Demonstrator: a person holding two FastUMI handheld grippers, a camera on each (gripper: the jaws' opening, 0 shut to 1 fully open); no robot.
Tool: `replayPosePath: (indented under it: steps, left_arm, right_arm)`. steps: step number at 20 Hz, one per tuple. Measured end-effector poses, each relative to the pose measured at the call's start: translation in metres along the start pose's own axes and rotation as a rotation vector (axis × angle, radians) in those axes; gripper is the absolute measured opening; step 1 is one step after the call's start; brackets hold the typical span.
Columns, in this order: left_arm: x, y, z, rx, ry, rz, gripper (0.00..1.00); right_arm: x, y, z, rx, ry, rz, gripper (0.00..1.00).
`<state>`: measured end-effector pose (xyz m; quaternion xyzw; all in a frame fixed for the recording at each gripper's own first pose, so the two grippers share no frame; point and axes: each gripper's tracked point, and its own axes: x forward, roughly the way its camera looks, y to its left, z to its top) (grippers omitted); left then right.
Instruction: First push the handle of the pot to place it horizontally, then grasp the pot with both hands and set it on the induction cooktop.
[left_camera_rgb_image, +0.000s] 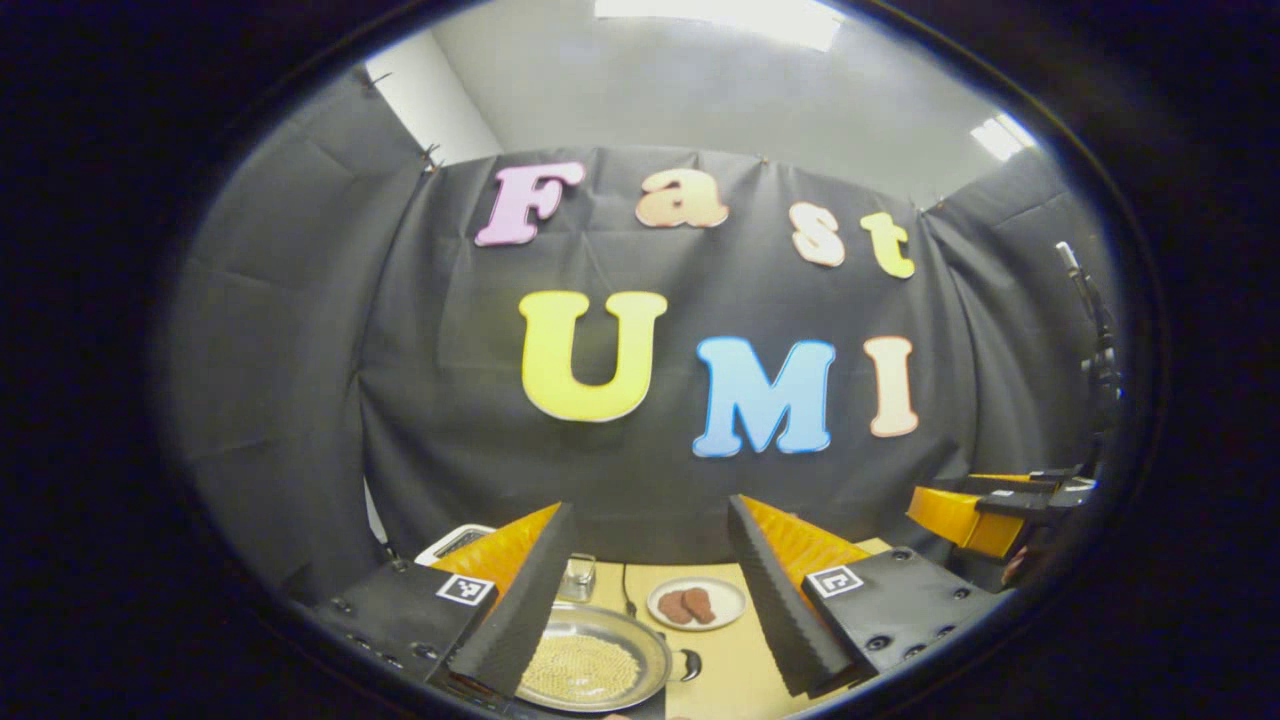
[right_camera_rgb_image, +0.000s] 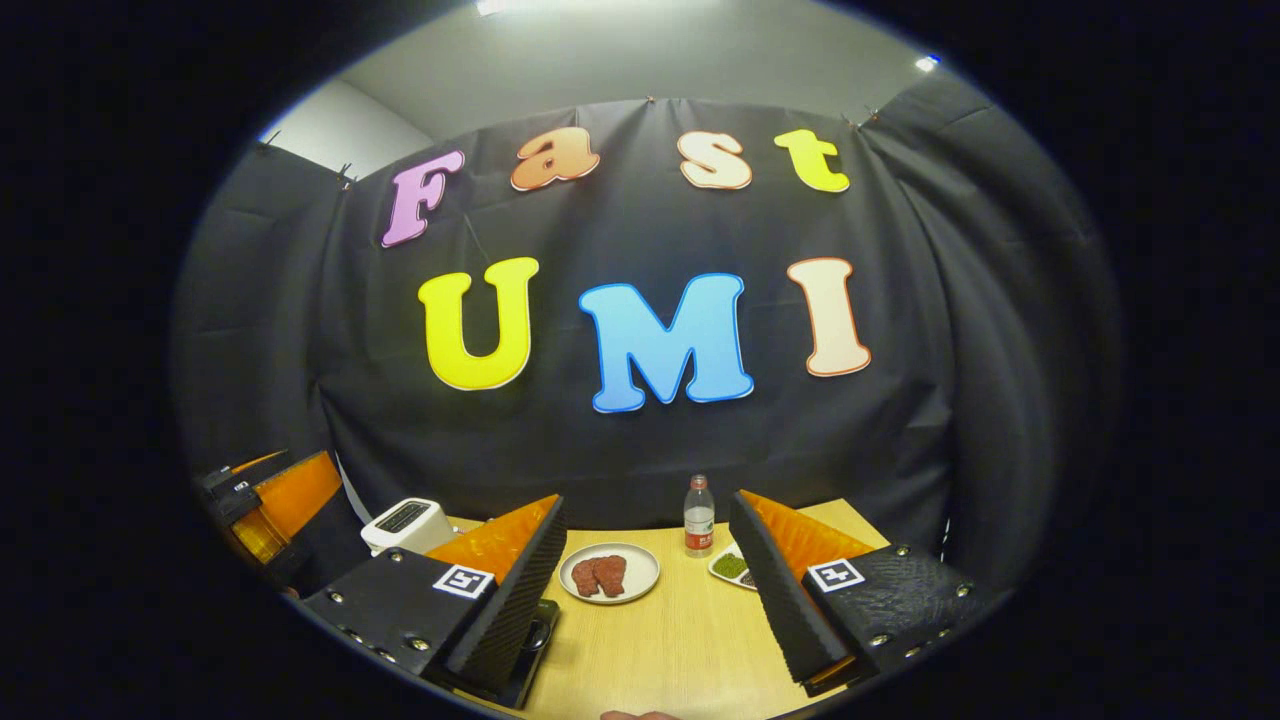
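Wooden table (right_camera_rgb_image: 680, 640) in a black-draped booth; steel pot (left_camera_rgb_image: 600, 655) of pale grains between the left gripper (left_camera_rgb_image: 640, 590) fingers, untouched; both the left and right gripper (right_camera_rgb_image: 645, 590) gape empty; handle push, lift and placement apparently remain.

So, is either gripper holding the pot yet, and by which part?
Nothing is held. The left gripper and the right gripper are both open with nothing between their fingers, above the round metal pot on the light wooden table.

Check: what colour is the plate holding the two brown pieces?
White plate, clearest in the right gripper view, on the wooden table.
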<state>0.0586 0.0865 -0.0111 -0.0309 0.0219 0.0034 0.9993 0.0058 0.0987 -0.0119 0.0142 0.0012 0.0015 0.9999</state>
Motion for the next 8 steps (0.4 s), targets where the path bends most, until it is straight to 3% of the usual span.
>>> replayPosePath:
  steps: [1,2,3,5,8]
  left_arm:
    - [-0.005,-0.008,-0.002,-0.003,0.008,-0.002,1.0]
    - [-0.007,-0.015,-0.001,-0.007,0.015,0.002,0.91]
    - [-0.007,-0.018,0.0,-0.012,0.018,0.009,0.91]
    - [-0.01,-0.023,0.002,-0.004,0.022,0.036,1.0]
    - [-0.015,-0.03,0.006,0.012,0.028,0.07,1.0]
  right_arm:
    - [-0.001,-0.005,0.007,0.003,-0.014,0.006,0.98]
    - [-0.004,-0.011,0.012,0.002,-0.025,0.01,0.98]
    - [-0.005,-0.018,0.013,0.004,-0.033,0.015,0.98]
    - [-0.005,-0.026,0.017,0.005,-0.037,0.03,0.98]
    - [-0.002,-0.035,0.02,0.021,-0.031,0.054,0.98]
